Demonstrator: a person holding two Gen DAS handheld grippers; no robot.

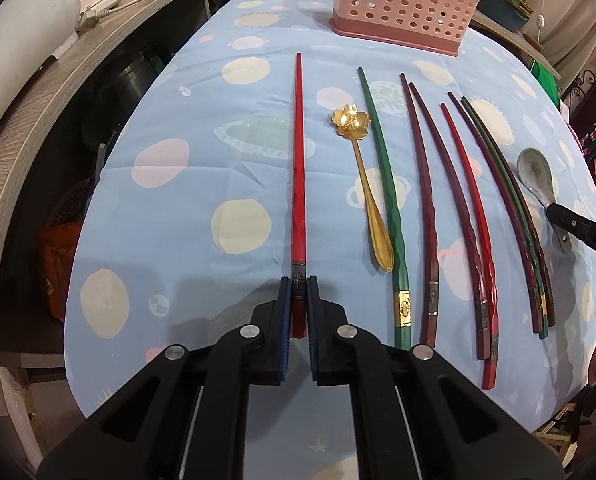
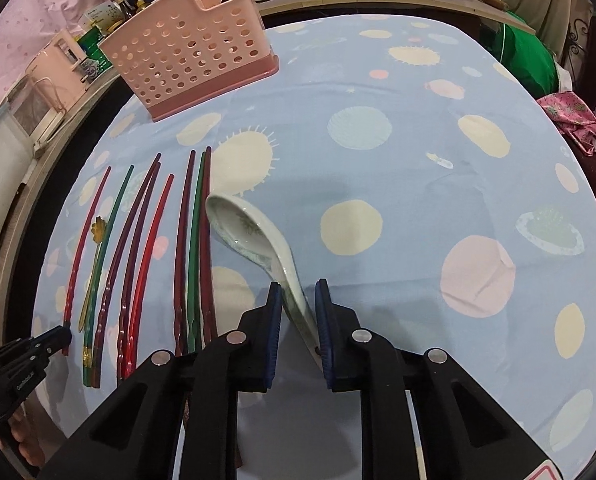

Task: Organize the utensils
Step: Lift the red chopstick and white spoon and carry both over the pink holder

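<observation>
My left gripper (image 1: 298,284) is shut on the near end of a red chopstick (image 1: 298,160) that lies on the blue tablecloth, pointing away. My right gripper (image 2: 298,290) is closed around the handle of a white ceramic spoon (image 2: 249,232), its bowl pointing up-left. A gold flower spoon (image 1: 358,152) and several red, green and dark chopsticks (image 1: 438,200) lie in a row between them. The pink perforated holder (image 1: 406,4) stands at the far edge; it also shows in the right wrist view (image 2: 189,52).
A wooden shelf (image 1: 57,92) curves along the table's left side, with a power strip (image 1: 97,4) on it. The table's right part is patterned cloth (image 2: 458,200). Clutter and green bags sit beyond the far edge.
</observation>
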